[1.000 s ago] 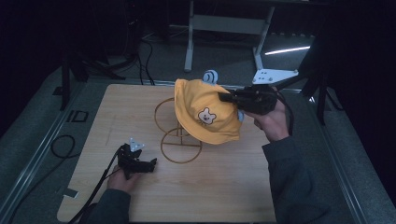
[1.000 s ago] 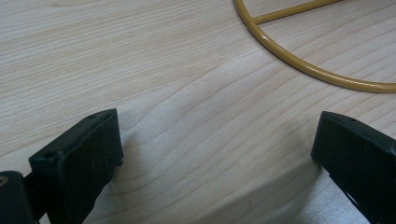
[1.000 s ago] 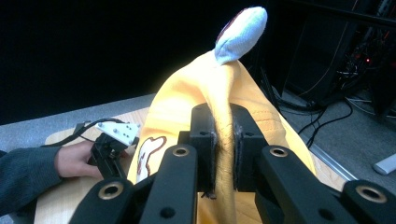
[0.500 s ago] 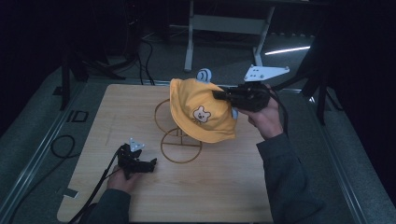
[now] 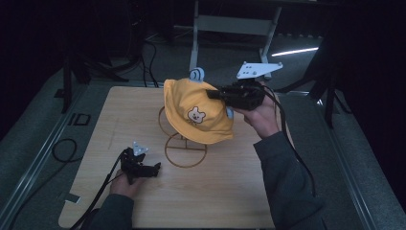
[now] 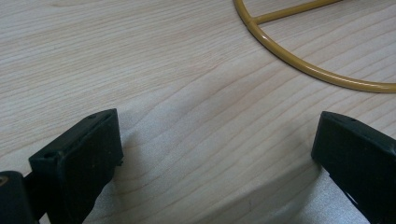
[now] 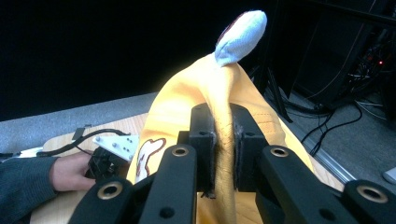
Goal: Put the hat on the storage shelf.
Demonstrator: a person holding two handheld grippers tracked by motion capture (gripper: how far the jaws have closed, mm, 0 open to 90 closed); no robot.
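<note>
Right gripper, upper centre of frame, clamps a fold of the yellow hat; left gripper, lower left, rests spread apart on the table.

We see a dark room: grey floor around the wooden table, a metal stand far behind, cables far left.

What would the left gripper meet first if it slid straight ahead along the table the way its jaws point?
Probably the yellow metal ring base of the hat stand, lying on the wooden table ahead of the open left gripper; depth is uncertain.
</note>
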